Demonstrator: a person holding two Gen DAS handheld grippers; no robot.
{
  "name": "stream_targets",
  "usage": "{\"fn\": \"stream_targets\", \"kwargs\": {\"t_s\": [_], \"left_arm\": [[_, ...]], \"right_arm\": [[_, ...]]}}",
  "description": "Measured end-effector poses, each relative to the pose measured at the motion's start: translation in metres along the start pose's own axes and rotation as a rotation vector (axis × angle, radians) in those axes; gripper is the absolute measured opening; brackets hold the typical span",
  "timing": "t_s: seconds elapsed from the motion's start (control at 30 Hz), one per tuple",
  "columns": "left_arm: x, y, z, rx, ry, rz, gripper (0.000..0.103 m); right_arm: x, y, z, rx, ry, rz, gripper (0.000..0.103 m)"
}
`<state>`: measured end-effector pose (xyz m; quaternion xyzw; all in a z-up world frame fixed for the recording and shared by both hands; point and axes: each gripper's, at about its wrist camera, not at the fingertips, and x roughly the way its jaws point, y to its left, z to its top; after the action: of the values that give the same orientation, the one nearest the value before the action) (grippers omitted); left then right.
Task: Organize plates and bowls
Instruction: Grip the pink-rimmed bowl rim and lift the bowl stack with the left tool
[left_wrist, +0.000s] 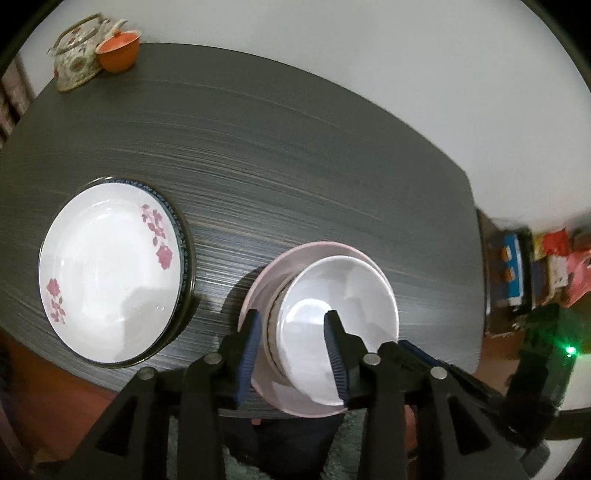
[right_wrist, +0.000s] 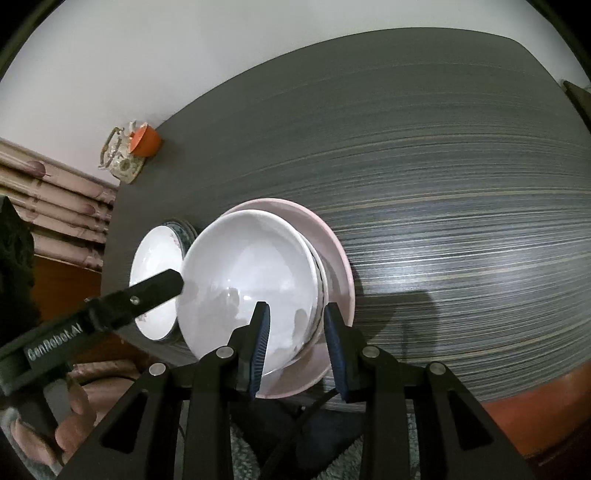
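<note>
A white bowl (left_wrist: 351, 288) (right_wrist: 251, 258) is nested in a second bowl with a patterned rim (left_wrist: 271, 314) (right_wrist: 320, 280), on a pink plate (left_wrist: 266, 280) (right_wrist: 332, 236) near the table's front edge. My left gripper (left_wrist: 293, 317) straddles the stack's left rim, one finger outside and one inside, pads a little apart from it: open. My right gripper (right_wrist: 297, 310) has the stack's right rim between its pads and looks shut on it. A white plate with pink flowers (left_wrist: 110, 269) (right_wrist: 155, 258) lies to the left, on top of a dark-rimmed plate (left_wrist: 184, 236).
A flowered teapot (left_wrist: 75, 55) (right_wrist: 120, 158) and an orange lidded cup (left_wrist: 118, 50) (right_wrist: 146, 142) stand at the far left corner of the dark striped table (left_wrist: 295, 147). Coloured clutter (left_wrist: 535, 266) lies beyond the right edge. A hand (right_wrist: 70, 424) grips the left tool's handle.
</note>
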<state>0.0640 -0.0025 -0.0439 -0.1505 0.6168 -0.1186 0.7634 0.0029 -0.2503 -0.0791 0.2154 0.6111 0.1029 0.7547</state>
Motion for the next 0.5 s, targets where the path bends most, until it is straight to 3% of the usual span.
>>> {"fn": "stream_targets", "kwargs": {"t_s": [0.17,0.5], "left_arm": [[-0.007,0.024,-0.003,-0.064,-0.002,-0.022,0.043],[0.001,0.05,-0.013,-0.148,0.058,-0.049,0.048]], "right_arm": [[-0.018,-0.009,0.0,0.022,-0.04,0.003,0.045],[-0.03,-0.034,-0.003,0.104,-0.056,-0.039,0.052]]}}
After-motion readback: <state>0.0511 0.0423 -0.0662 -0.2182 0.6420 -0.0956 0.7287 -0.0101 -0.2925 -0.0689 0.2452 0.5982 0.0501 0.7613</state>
